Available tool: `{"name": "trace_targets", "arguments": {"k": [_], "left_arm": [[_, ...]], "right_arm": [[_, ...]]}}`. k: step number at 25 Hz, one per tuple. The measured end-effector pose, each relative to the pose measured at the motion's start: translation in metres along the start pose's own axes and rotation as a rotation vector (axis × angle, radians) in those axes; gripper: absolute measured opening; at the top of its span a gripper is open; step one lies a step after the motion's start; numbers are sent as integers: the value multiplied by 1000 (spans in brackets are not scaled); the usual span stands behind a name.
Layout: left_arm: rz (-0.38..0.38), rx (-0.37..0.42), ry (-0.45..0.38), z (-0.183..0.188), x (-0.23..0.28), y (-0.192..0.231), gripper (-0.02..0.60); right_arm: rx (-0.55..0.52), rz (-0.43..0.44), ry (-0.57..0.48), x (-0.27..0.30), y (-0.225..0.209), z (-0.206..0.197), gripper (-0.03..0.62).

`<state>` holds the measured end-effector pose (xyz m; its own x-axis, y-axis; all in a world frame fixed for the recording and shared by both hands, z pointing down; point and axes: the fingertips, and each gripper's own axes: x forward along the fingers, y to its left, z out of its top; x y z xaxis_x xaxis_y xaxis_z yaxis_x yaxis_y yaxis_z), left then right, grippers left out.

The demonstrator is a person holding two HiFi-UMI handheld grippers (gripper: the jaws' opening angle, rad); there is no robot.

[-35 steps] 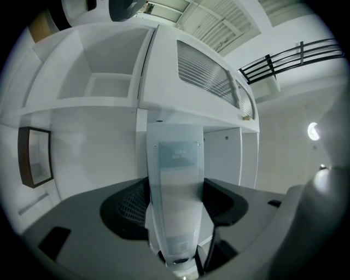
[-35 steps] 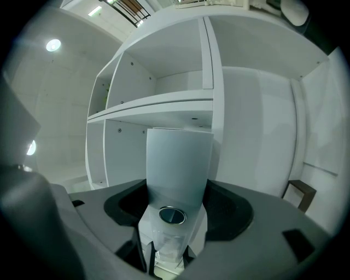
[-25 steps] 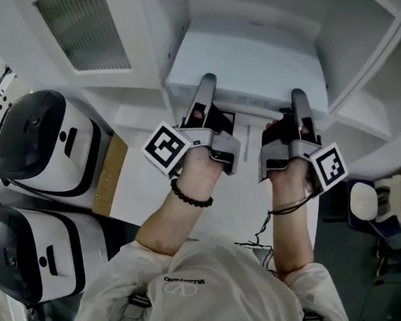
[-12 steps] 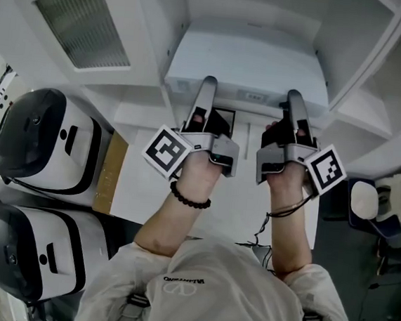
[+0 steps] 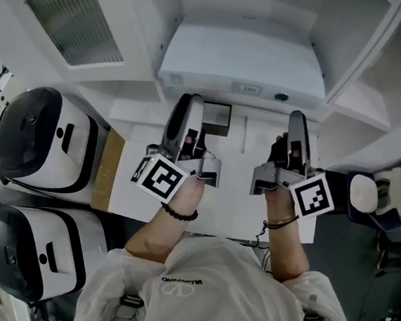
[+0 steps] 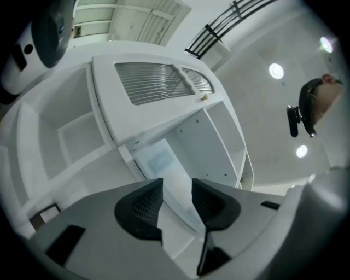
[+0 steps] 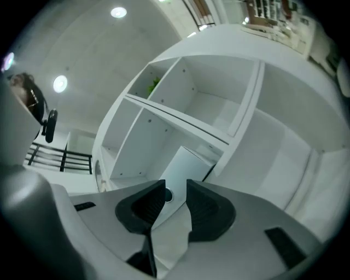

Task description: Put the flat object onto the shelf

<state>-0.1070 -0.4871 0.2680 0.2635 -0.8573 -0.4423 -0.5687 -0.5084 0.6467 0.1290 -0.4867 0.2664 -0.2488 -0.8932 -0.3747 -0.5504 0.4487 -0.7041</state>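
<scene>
Two claws are closing on empty air. We are holding the left claw [image 6: 176, 182] with its pads drawing together and nothing between them. The right claw [image 7: 175, 184] is doing the same, and a clear gap is showing in each pair. Neither is touching the flat object [image 5: 242, 54]. Both tips are hovering just short of its front edge, over a white ledge [image 5: 239, 195]. We are keeping open room between the claws, and the ledge is running wide beneath them. On the left, two black-and-white casings [image 5: 40, 137] are standing near the ledge's edge, so the room there is tighter.

We are seeing the flat object lying flat on the shelf [image 5: 145, 38], filling its bay almost from one upright wall to the other. It is showing as a thin white slab with rounded corners, and its front edge is carrying a small label and a dark round button [image 5: 282, 97] toward the right.
</scene>
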Motion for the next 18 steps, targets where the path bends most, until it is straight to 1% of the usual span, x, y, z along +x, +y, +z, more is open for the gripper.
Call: {"name": "trace_targets", "arguments": {"k": [3, 5, 7, 9, 12, 14, 16, 18], "left_arm": [[-25, 131, 16, 2, -9, -6, 130], [-43, 237, 31, 3, -17, -11, 79], [-63, 346, 46, 2, -24, -17, 42], [-74, 443, 66, -1, -32, -21, 20], [-75, 552, 109, -9, -43, -20, 6], [-74, 621, 138, -16, -50, -19, 5], [-77, 684, 164, -23, -56, -18, 5], [-77, 721, 185, -30, -63, -15, 3]], "right_arm": [[-126, 9, 3, -9, 7, 5, 101], [-189, 21, 9, -16, 13, 6, 62], [-228, 31, 15, -23, 17, 4, 30], [-244, 24, 31, -31, 14, 1, 11], [-271, 0, 67, -44, 5, -10, 11], [-312, -11, 83, -53, 1, -17, 11], [-386, -5, 89, -61, 2, -22, 11], [-484, 15, 95, -69, 6, -27, 11]]}}
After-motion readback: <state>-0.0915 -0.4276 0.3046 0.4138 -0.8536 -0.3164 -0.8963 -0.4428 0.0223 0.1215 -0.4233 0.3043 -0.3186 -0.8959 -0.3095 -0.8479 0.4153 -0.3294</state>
